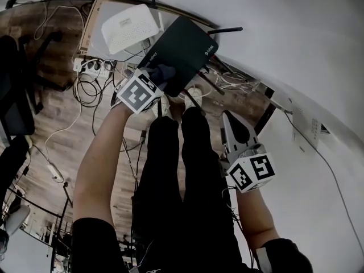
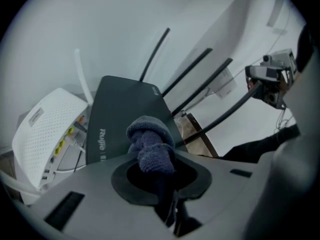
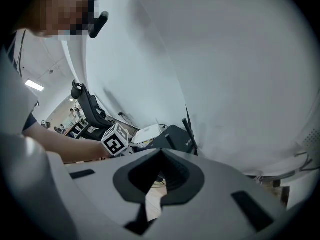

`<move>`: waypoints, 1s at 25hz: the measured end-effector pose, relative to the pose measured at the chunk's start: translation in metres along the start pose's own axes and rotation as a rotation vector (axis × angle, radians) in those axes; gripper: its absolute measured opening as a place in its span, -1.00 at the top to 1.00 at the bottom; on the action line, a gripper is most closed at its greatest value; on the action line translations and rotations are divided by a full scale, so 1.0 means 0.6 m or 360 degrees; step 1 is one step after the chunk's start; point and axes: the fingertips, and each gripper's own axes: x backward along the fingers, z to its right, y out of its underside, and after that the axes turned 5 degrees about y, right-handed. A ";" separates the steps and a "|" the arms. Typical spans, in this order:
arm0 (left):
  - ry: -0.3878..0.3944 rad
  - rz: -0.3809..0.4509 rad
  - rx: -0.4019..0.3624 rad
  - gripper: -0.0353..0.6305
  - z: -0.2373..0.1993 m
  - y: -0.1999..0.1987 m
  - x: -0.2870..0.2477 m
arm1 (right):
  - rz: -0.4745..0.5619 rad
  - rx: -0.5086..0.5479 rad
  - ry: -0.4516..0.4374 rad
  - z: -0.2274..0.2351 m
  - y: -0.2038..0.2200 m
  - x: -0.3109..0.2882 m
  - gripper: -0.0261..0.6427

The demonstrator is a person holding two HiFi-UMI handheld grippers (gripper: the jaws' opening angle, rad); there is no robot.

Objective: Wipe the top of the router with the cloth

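- Crowding the black router: white router just beside its left edge, tangled cables near, wall behind.
- Router: matte, flat-topped, antennas raised, at the floor's edge.
- Left gripper clamps the blue cloth against the router's near edge; right gripper has its jaws together, empty.

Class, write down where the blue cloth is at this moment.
In the left gripper view the cloth is clamped in the left gripper, at the near end of the black router, right of the white router.
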 end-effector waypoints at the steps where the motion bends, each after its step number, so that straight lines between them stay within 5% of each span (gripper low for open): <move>1: 0.0024 -0.0032 -0.0069 0.72 0.010 0.000 -0.007 | -0.0001 -0.0003 -0.0001 -0.002 0.002 0.001 0.92; 7: 0.0174 -0.0277 -0.0443 0.73 0.037 0.005 -0.026 | 0.0010 0.0000 -0.0028 -0.009 0.004 -0.003 0.92; 12: 0.0267 -0.0541 -0.0893 0.74 0.059 0.009 -0.039 | -0.0011 -0.0010 -0.0021 -0.001 0.019 -0.005 0.92; 21: 0.0477 -0.0776 -0.1239 0.74 0.075 0.016 -0.044 | -0.0022 0.0009 -0.0045 -0.007 0.023 -0.009 0.93; 25: 0.0418 -0.0662 -0.1192 0.74 0.073 -0.013 -0.057 | -0.0021 0.0001 -0.0037 -0.004 0.023 -0.007 0.93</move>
